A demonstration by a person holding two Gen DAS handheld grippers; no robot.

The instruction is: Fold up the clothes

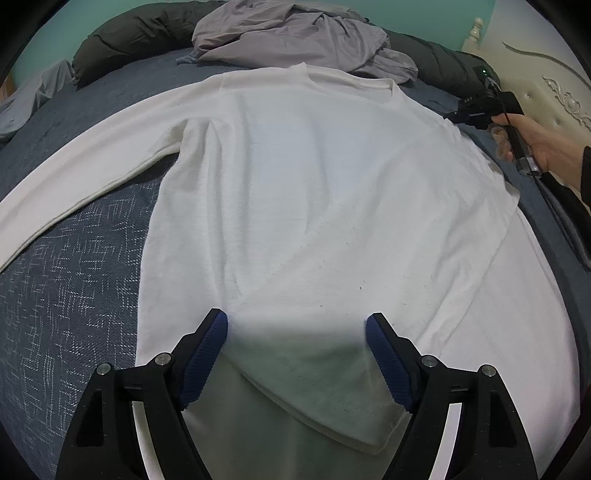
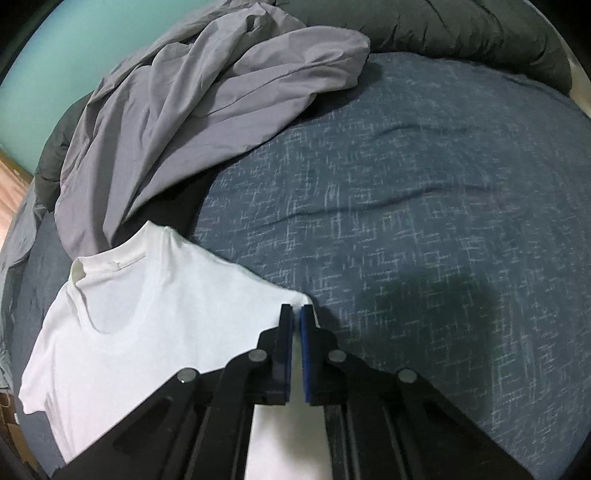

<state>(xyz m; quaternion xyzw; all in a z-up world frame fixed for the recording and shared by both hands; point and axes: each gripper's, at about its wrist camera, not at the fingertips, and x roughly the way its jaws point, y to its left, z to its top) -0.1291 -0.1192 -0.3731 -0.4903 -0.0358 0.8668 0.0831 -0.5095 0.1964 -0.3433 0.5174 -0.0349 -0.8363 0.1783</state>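
Left wrist view: one white long-sleeved top [image 1: 314, 192] lies spread flat on the blue patterned bedspread [image 1: 70, 295], collar toward the far side, one sleeve stretched out to the left. The right side looks folded in over the body, though the layering is hard to read. The left gripper [image 1: 295, 332] hovers over the hem end with its jaws spread wide and nothing between the blue pads [image 1: 207, 354]. At the far right edge a hand [image 1: 543, 151] holds the right gripper's handle at the top's shoulder.

Right wrist view: the right gripper [image 2: 295, 314] is clenched on the shoulder corner of the white top [image 2: 147, 317] — a thin edge of cloth shows between the near-touching jaws. Beyond lie a crumpled grey garment [image 2: 192, 110] and a dark puffy jacket [image 2: 461, 33].

The top looks soft, light and limp; it will likely sag and drag rather than hold a shape, so corners and seams — shoulder, hem, cuff — seem the surest places to pinch.

Count: one white top, one grey garment, one dark jacket, two grippers.
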